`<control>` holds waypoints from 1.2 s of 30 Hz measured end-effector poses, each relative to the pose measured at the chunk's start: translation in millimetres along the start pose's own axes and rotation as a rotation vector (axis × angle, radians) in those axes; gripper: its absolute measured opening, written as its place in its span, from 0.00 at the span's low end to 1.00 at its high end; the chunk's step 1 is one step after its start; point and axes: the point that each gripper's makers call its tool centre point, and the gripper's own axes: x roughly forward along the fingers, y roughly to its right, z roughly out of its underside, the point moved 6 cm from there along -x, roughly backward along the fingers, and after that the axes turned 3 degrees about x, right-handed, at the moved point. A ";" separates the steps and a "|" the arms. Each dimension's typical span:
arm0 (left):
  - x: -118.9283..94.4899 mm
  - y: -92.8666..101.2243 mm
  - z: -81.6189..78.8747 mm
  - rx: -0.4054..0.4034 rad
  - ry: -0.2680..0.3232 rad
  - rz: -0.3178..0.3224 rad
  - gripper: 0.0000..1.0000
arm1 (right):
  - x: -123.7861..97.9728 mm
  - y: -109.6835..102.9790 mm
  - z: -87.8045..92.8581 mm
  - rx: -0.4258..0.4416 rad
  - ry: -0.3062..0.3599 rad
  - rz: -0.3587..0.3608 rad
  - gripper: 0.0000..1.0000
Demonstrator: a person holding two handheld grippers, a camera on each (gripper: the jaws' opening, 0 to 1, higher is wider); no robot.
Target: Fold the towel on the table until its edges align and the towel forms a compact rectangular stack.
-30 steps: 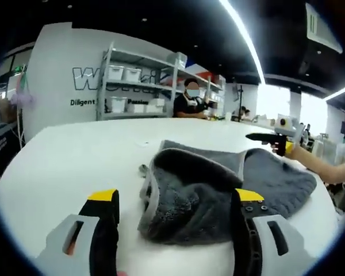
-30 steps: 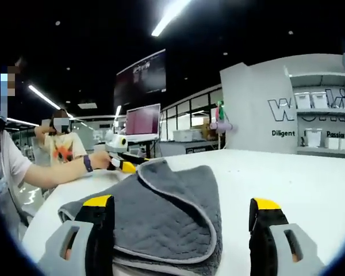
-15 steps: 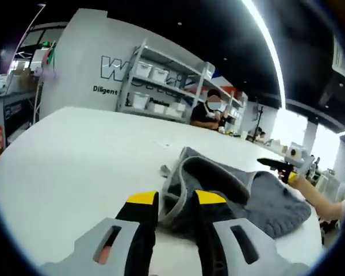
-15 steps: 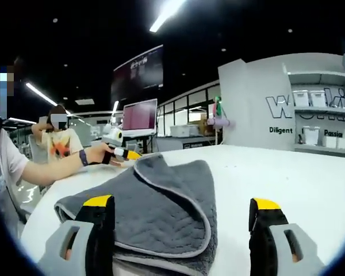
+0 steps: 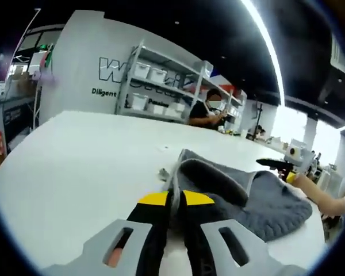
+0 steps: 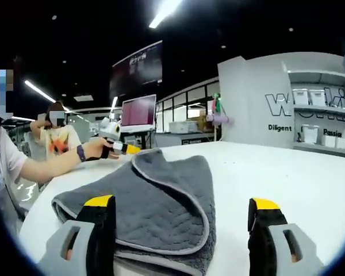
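Note:
A grey quilted towel (image 5: 241, 192) with a pale piped border lies partly folded over itself on the white table (image 5: 75, 167). My left gripper (image 5: 176, 199) is shut on the towel's near edge, and a strip of pale border shows between its yellow-tipped jaws. In the right gripper view the towel (image 6: 155, 198) lies between and beyond the wide-apart jaws of my right gripper (image 6: 181, 206), which is open and holds nothing. The left gripper (image 6: 118, 146), in a person's hand, shows at the towel's far corner. The right gripper (image 5: 276, 164) shows beyond the towel's far side.
A small grey bit (image 5: 163, 172) lies on the table beside the towel. Behind the table stand a shelf rack (image 5: 155, 92) with white bins, a seated person (image 5: 210, 112), a white wall panel (image 6: 247, 103) and a monitor (image 6: 139, 112). Another person (image 6: 57, 135) sits at the left.
My left gripper's jaws have gone from wide apart to shut on the towel's near edge. The right gripper has stayed open with little change in its view.

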 end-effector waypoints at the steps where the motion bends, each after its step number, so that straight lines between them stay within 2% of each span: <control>1: -0.7 0.1 -3.6 0.004 0.022 -0.002 0.06 | 0.1 0.7 -0.1 0.001 0.000 0.000 0.97; 3: -1.7 -0.5 -10.1 0.029 0.068 -0.012 0.06 | 0.7 2.2 1.6 0.006 -0.010 0.007 0.96; 5: -2.5 -1.6 -9.9 0.023 0.063 -0.024 0.06 | 1.5 8.5 9.0 -0.018 -0.072 0.030 0.95; 6: -2.0 -4.1 -9.5 0.033 0.054 -0.038 0.06 | 2.4 9.1 10.8 -0.030 -0.083 0.034 0.94; 7: -1.4 -5.8 -7.1 0.044 0.034 -0.052 0.06 | 3.1 9.2 11.7 -0.034 -0.087 0.035 0.94; 11: 2.6 -15.1 12.9 0.111 -0.127 -0.125 0.06 | 4.2 10.8 11.5 -0.033 -0.090 0.030 0.94; 12: 4.3 -14.7 16.1 0.123 -0.145 -0.127 0.06 | 4.2 10.7 11.0 -0.033 -0.088 0.030 0.94; 14: 5.2 -13.6 15.1 0.111 -0.133 -0.120 0.06 | 3.6 10.2 10.4 -0.035 -0.086 0.031 0.94; 17: 0.9 -15.7 6.0 0.085 -0.093 -0.135 0.08 | 2.6 12.2 8.8 -0.033 -0.079 0.034 0.94; 20: -6.0 -21.7 -6.9 0.049 0.001 -0.162 0.14 | 2.1 12.4 7.5 -0.023 -0.067 0.032 0.94; 22: -11.4 -25.3 -15.0 0.014 0.080 -0.174 0.16 | 1.9 11.2 7.8 -0.023 -0.066 0.032 0.94; 24: -16.8 -25.6 -25.8 0.011 0.182 -0.179 0.21 | 2.2 11.8 7.9 -0.025 -0.069 0.032 0.94; 27: -19.1 -17.4 -39.6 0.002 0.290 -0.114 0.26 | 1.9 7.2 9.2 -0.026 -0.068 0.028 0.94; 31: -18.6 -3.8 -49.0 0.000 0.350 -0.031 0.31 | 1.7 8.6 8.8 -0.029 -0.068 0.030 0.94; 33: -15.7 0.4 -50.4 0.026 0.341 0.000 0.35 | 1.4 9.6 8.5 -0.024 -0.064 0.030 0.94; 36: -7.6 11.6 -44.4 0.088 0.291 0.039 0.45 | 0.7 10.9 7.9 -0.014 -0.055 0.030 0.94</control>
